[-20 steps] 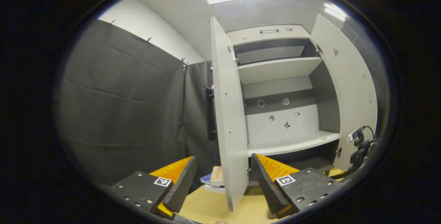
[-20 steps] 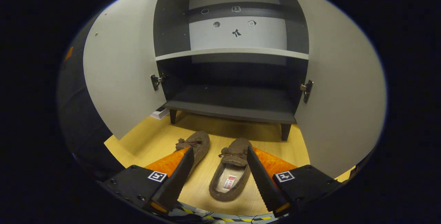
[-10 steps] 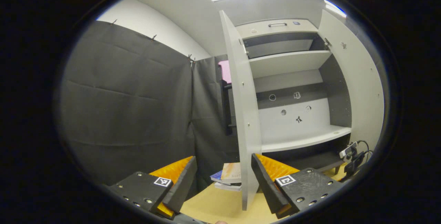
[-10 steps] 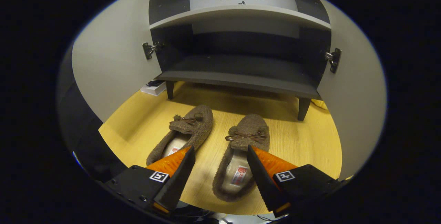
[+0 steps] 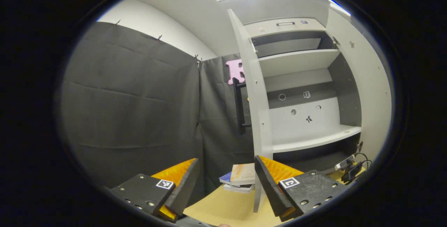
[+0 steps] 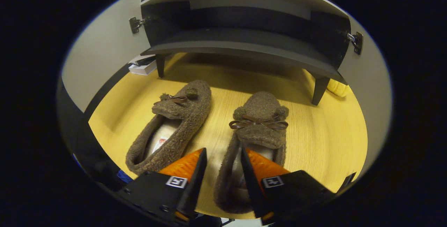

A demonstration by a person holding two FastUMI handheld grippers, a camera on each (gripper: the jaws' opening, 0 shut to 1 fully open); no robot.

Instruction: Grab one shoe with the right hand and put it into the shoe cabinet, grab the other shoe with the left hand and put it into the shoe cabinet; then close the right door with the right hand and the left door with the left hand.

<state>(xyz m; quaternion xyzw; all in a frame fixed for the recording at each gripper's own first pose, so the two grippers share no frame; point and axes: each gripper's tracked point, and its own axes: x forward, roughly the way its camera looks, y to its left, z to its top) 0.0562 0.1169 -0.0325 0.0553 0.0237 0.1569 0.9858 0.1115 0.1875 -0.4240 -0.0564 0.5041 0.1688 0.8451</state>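
Two brown fuzzy slippers lie side by side on the yellow floor, toes toward the cabinet. In the right gripper view the right shoe point(image 6: 260, 129) has a bow on top, and the left shoe point(image 6: 174, 122) lies beside it. My right gripper point(image 6: 223, 157) is low over the right shoe's heel end. Its fingers straddle that shoe's left wall, one inside the opening, with a gap still showing. The shoe cabinet's dark bottom shelf point(image 6: 244, 47) is bare and both doors stand open. My left gripper point(image 5: 226, 160) hangs open and holds nothing, facing the left door's edge point(image 5: 258, 115).
A stack of books point(image 5: 241, 180) lies on the floor by the left door. The cabinet stands on dark legs point(image 6: 318, 89), with a yellow object point(image 6: 338, 88) behind one. A white box point(image 6: 141, 67) sits at the cabinet's left. A dark device with a cable point(image 5: 349, 171) is low at the right.
My right gripper has come down onto the right shoe and its fingers have narrowed around the shoe's wall. The left gripper has swung slightly left, staying open.
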